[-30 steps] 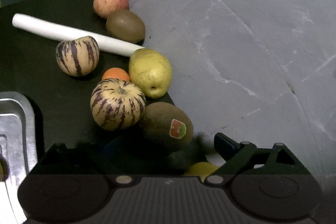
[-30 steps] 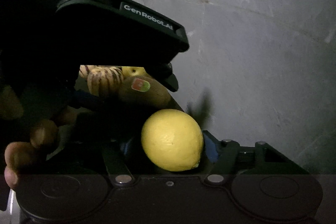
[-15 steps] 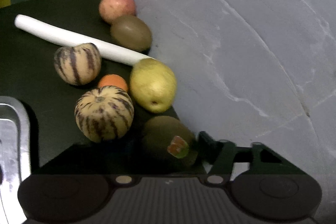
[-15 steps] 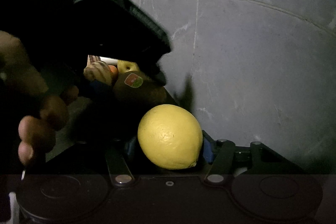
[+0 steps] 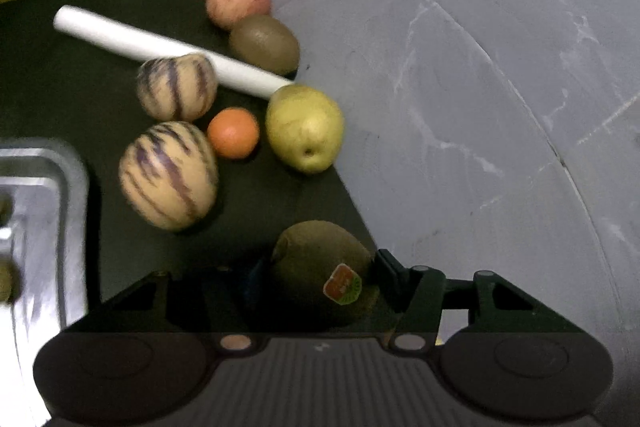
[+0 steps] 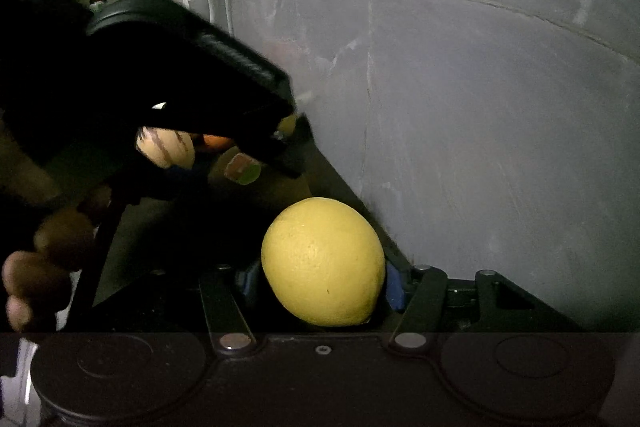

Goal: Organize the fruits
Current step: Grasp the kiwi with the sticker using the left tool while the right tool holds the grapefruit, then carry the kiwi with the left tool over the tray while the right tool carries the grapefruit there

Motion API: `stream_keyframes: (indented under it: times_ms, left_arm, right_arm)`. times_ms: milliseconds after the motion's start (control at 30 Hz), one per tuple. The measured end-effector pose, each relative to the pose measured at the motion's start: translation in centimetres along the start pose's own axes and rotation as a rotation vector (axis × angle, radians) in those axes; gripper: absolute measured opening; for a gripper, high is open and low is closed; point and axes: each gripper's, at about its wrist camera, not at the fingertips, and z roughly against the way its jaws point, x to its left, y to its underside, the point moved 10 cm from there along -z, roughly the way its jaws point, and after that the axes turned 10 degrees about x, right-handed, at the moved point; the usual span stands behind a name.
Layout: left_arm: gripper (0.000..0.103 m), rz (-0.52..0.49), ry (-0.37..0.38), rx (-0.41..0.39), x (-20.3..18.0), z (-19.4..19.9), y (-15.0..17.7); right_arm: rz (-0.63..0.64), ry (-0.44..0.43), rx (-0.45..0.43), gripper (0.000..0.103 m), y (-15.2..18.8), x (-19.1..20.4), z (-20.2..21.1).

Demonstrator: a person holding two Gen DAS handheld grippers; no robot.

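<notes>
I've got the dark mat spread ahead with the metal tray at its left edge, which I take to be where the fruit goes. My left gripper has just been closing and its jaws now sit narrow on the stickered kiwi at the mat's near corner. My right gripper has likewise just closed in and holds the lemon just beside it. To do this well, I'd lift each straight up before swinging across, one hand at a time, since the two grippers are crowded together. Watch the nearer striped melon and the small orange; a low carry could knock them rolling
</notes>
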Motion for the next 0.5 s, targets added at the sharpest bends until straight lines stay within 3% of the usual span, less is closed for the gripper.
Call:
stream_keyframes:
  times_ms: [267, 500]
  left_arm:
    - [0.06, 0.078, 0.027, -0.012, 2.3, 3.6, 3.6]
    - [0.06, 0.159, 0.006, -0.11, 5.6, 9.4, 5.0]
  right_arm:
    - [0.011, -0.059, 0.001, 0.059, 0.9, 1.6, 1.5]
    - [0.095, -0.141, -0.033, 0.059, 0.1, 5.8, 3.8]
